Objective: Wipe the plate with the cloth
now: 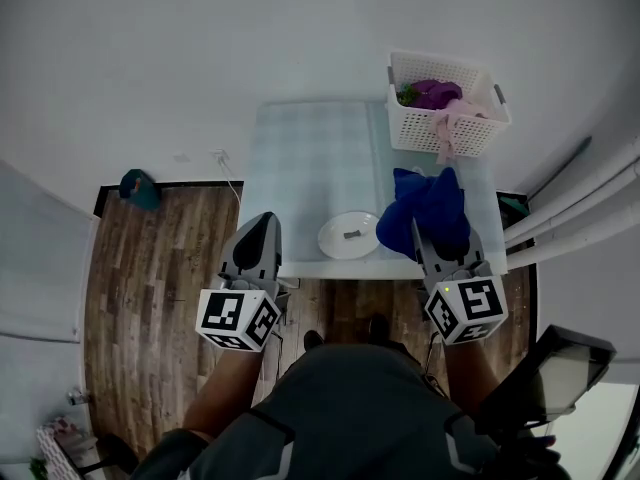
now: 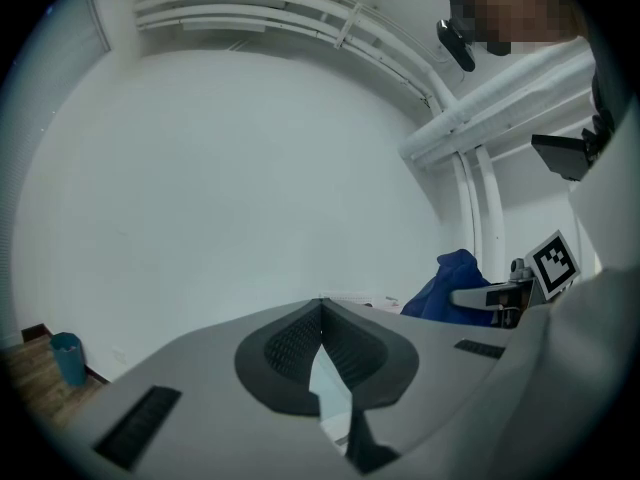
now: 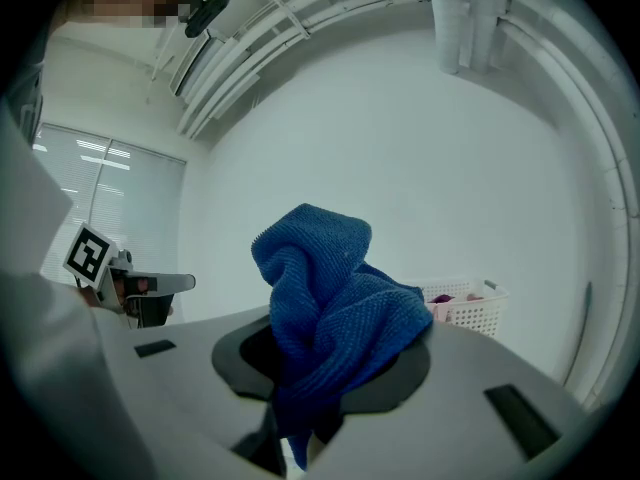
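The right gripper (image 1: pixel 428 238) clamps a bunched blue cloth (image 1: pixel 425 211) over the table's (image 1: pixel 300 158) front right corner, just beside the white plate (image 1: pixel 349 235) at the front edge. The left gripper (image 1: pixel 262 220), jaws pressed together and empty, hangs at the front left corner.

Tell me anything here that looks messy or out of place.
Two small things. A pink cloth hangs over the front rim of the white basket instead of lying inside. And a small dark bit lies on the white plate; what it is can't be told. Nothing looks spilled or broken.
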`<act>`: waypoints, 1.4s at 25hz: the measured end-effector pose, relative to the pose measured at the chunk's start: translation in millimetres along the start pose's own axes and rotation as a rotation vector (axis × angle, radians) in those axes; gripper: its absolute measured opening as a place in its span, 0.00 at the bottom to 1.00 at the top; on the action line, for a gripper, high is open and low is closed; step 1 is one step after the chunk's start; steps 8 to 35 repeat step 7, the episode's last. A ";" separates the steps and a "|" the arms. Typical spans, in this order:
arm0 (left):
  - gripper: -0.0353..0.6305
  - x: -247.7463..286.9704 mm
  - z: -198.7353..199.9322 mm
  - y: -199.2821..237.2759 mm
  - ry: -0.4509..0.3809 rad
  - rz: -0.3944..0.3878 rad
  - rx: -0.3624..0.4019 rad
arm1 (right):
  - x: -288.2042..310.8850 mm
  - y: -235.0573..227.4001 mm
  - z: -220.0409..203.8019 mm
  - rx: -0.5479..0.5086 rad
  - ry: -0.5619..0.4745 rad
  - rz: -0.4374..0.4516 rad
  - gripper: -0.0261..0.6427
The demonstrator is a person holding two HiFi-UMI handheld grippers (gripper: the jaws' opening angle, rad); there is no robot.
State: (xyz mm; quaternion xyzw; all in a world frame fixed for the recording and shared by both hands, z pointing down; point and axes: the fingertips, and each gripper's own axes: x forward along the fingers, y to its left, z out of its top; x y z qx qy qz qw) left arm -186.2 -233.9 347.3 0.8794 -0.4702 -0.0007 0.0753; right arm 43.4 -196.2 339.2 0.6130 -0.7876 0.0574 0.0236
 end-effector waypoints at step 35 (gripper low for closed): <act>0.07 2.2 0.3 0.0 -0.005 0.003 -0.008 | 1.0 -4.5 -2.2 0.003 0.008 0.001 0.23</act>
